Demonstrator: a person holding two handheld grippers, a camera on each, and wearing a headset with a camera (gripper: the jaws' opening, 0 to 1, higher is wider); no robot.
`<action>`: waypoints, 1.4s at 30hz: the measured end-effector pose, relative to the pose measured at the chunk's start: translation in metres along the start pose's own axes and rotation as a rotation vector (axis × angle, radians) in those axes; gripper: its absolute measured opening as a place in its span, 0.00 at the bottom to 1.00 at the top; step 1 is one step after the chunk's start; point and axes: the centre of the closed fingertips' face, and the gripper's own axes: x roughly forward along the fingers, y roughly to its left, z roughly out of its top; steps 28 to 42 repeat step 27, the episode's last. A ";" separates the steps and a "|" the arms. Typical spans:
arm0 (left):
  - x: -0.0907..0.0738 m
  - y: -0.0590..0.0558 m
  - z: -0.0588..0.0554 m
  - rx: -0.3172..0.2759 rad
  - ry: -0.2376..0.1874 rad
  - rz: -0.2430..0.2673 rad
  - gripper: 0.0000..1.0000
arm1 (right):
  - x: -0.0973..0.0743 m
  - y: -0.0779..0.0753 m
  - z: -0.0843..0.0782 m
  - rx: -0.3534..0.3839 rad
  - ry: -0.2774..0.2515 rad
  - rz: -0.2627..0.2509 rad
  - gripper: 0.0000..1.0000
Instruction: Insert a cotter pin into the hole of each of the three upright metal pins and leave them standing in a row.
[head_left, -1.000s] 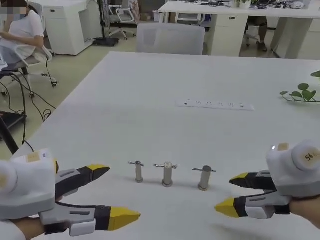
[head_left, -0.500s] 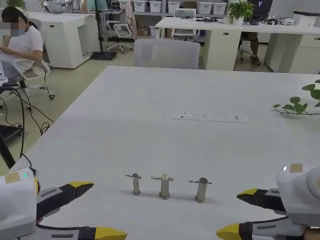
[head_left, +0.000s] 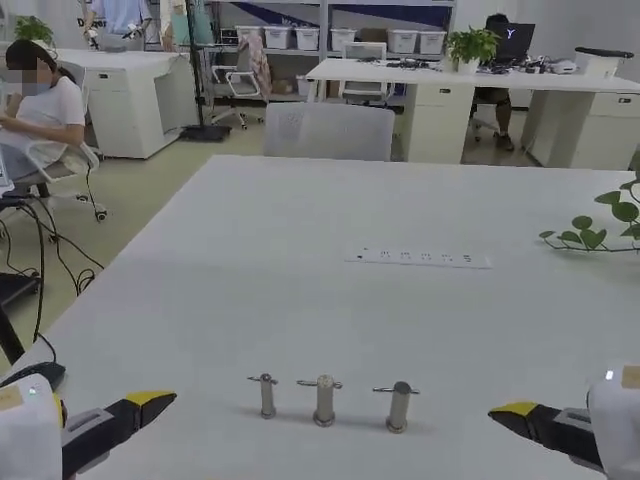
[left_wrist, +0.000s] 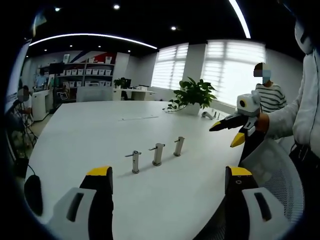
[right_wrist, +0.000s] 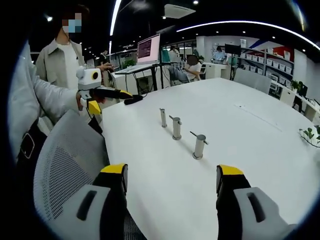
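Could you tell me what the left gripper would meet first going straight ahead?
Likely the nearest metal pin, standing ahead of the left gripper in line with its open jaws; depth is unclear.

Head view: from the near edge of the white table (head_left: 300, 230), facing forward and down. The three upright metal pins (head_left: 324, 400) sit low in frame, close. Left gripper view: low at the table edge, facing along the row toward the right gripper (left_wrist: 223, 136). Right gripper view: opposite end, facing the left gripper (right_wrist: 110, 100). All three views share the pins and table top.
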 end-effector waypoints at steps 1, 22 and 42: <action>0.000 -0.001 0.000 0.001 0.001 0.001 0.93 | -0.001 0.001 -0.001 -0.001 0.001 0.001 0.75; -0.006 -0.006 -0.002 -0.001 0.006 0.015 0.94 | -0.003 0.007 -0.009 0.008 0.014 0.008 0.74; -0.007 -0.006 -0.002 -0.003 0.006 0.016 0.94 | -0.003 0.008 -0.008 0.007 0.013 0.010 0.74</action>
